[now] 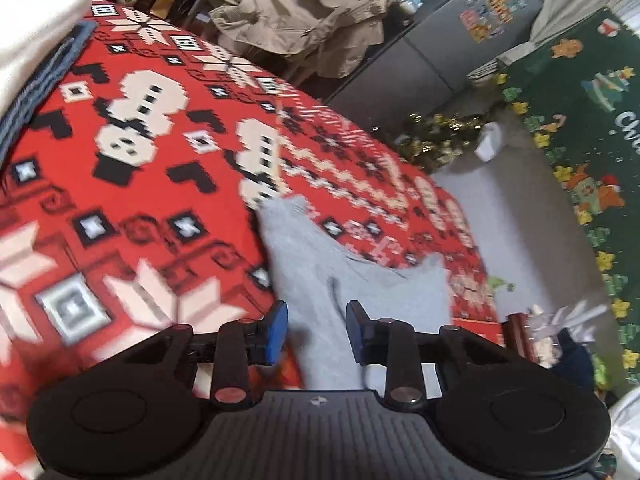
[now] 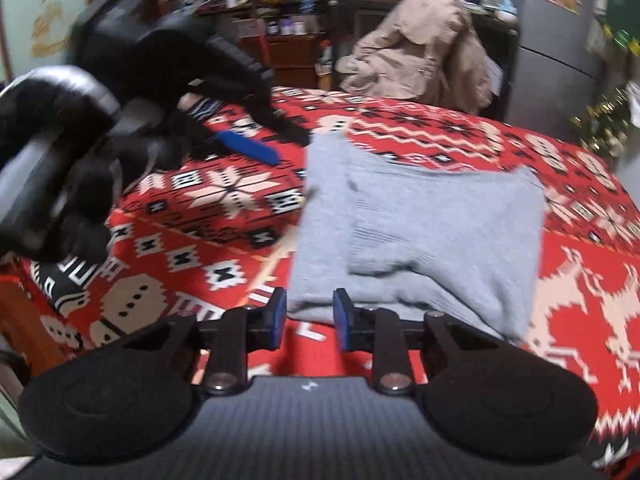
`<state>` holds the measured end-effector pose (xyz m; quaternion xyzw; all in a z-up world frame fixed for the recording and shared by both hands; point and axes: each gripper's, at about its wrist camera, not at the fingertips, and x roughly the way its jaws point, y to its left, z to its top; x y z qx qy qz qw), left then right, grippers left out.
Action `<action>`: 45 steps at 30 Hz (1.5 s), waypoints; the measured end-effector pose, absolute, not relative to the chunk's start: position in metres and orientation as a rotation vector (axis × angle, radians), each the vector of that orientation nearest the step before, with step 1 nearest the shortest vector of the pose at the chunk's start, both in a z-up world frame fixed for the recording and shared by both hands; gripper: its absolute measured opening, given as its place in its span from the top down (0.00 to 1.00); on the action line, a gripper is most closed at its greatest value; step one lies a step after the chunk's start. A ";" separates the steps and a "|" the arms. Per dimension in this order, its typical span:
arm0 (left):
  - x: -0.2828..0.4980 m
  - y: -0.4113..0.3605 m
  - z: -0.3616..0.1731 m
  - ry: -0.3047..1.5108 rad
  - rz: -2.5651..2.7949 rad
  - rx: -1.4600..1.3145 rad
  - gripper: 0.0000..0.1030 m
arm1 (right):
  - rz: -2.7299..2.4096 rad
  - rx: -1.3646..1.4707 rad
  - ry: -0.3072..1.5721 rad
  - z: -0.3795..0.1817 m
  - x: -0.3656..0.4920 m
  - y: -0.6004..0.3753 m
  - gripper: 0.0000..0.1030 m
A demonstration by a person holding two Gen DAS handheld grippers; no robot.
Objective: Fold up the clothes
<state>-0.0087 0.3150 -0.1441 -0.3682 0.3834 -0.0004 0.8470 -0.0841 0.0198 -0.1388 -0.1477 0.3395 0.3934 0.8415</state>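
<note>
A folded grey knit garment (image 2: 424,232) lies on the red patterned tablecloth (image 2: 208,208). My right gripper (image 2: 310,318) is open just short of the garment's near edge, nothing between its blue pads. In the left wrist view the same grey garment (image 1: 352,280) lies under and ahead of my left gripper (image 1: 316,328), which is open above the cloth. The right wrist view also shows the left gripper's black body (image 2: 160,80), held by a gloved hand (image 2: 72,200) over the table's left part, one blue pad (image 2: 248,146) visible.
A white folded cloth (image 1: 36,32) on a blue-grey denim piece (image 1: 40,76) sits at the table's far left. A beige jacket (image 1: 304,12) hangs over a chair behind the table. A green Christmas rug (image 1: 580,152) and tinsel (image 1: 436,136) lie on the floor right.
</note>
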 end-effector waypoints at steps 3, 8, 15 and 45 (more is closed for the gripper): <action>-0.001 0.329 -0.151 0.831 0.009 -0.804 0.70 | 0.838 -0.358 0.697 -0.144 -0.084 0.033 0.80; 0.006 0.345 -0.163 0.836 -0.004 -0.871 0.70 | 0.824 -0.442 0.617 -0.147 -0.091 0.044 0.93; 0.024 0.349 -0.169 0.817 -0.008 -0.918 0.53 | 0.826 -0.388 0.702 -0.158 -0.080 0.045 0.92; 0.052 0.326 -0.155 0.814 0.108 -0.667 0.75 | 0.869 -0.234 0.758 -0.148 -0.081 0.040 0.76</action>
